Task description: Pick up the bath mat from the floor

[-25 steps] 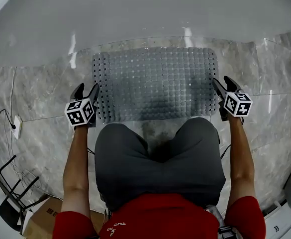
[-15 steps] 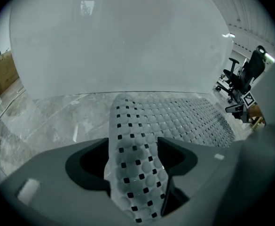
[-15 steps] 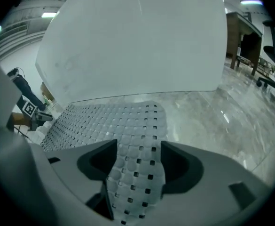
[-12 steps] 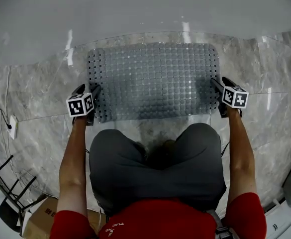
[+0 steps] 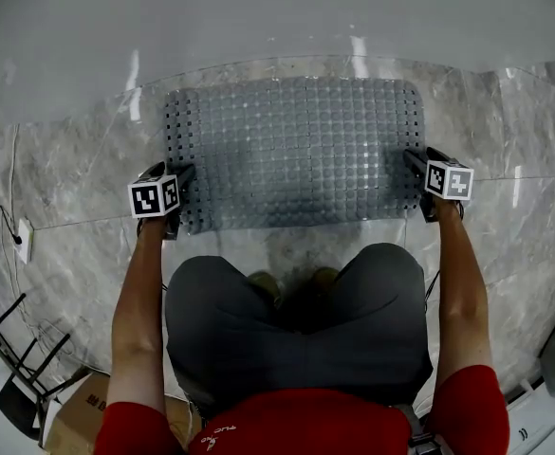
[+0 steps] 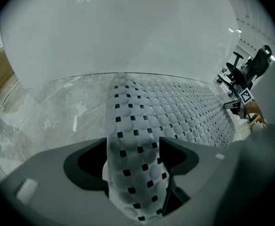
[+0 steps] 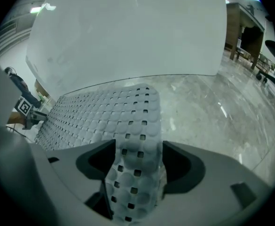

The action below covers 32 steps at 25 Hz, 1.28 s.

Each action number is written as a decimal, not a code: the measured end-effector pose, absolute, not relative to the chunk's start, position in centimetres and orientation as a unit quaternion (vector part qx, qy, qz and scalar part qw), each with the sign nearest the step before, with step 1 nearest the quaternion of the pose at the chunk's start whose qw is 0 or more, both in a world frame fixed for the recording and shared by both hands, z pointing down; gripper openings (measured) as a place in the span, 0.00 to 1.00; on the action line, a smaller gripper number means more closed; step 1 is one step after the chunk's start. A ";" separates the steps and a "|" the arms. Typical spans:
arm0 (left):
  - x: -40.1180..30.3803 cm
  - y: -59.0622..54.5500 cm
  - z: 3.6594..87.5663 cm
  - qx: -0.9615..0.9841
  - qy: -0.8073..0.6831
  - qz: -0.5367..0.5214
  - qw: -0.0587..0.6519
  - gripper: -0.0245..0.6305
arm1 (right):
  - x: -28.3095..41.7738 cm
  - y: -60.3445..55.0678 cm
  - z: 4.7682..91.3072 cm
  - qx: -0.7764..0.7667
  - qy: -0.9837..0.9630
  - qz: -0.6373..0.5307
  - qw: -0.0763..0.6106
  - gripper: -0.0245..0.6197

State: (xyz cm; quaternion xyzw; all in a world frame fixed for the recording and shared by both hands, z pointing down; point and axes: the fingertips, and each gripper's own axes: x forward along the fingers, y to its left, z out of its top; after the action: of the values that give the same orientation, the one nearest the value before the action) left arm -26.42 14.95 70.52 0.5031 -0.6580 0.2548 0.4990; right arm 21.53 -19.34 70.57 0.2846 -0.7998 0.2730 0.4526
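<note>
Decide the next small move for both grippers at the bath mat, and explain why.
Probably close both jaws. The left gripper and right gripper each have a short edge of the bath mat between jaws that have just been opening, so neither seems to grip it yet, and the mat lies on the floor.

The head camera looks steeply down from above the person's knees onto the grey, perforated, bubbled rubber bath mat (image 5: 296, 150); the left gripper (image 5: 169, 172) and right gripper (image 5: 425, 159), jaws just opening, flank its short ends; each gripper camera rides close behind its jaws, looking low along the mat edge between them toward the white curved wall (image 6: 118, 27); all three views share the mat; each gripper view catches the opposite gripper far beyond its jaws.
</note>
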 end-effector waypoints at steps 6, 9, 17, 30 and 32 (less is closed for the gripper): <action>-26.3 15.3 71.7 0.494 -0.649 0.262 0.516 0.55 | 21.8 -19.5 71.2 0.288 -0.795 0.274 0.458 0.47; -26.4 15.2 71.8 0.492 -0.648 0.266 0.517 0.55 | 21.4 -19.6 71.2 0.286 -0.797 0.276 0.455 0.47; -26.7 15.4 71.8 0.472 -0.656 0.283 0.517 0.55 | 20.5 -19.0 71.0 0.287 -0.802 0.278 0.444 0.42; -24.4 13.6 70.1 0.535 -0.639 0.203 0.514 0.13 | 17.7 -16.8 68.5 0.225 -0.838 0.291 0.402 0.11; -24.0 13.5 69.3 0.550 -0.636 0.192 0.506 0.12 | 17.6 -16.6 67.5 0.224 -0.847 0.294 0.382 0.10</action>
State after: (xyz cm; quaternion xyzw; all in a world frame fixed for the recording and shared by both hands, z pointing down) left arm -24.01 13.55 69.30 0.5504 -0.6356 0.1916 0.5063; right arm 17.65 -16.57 67.46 0.2243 -0.8470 0.2937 0.3820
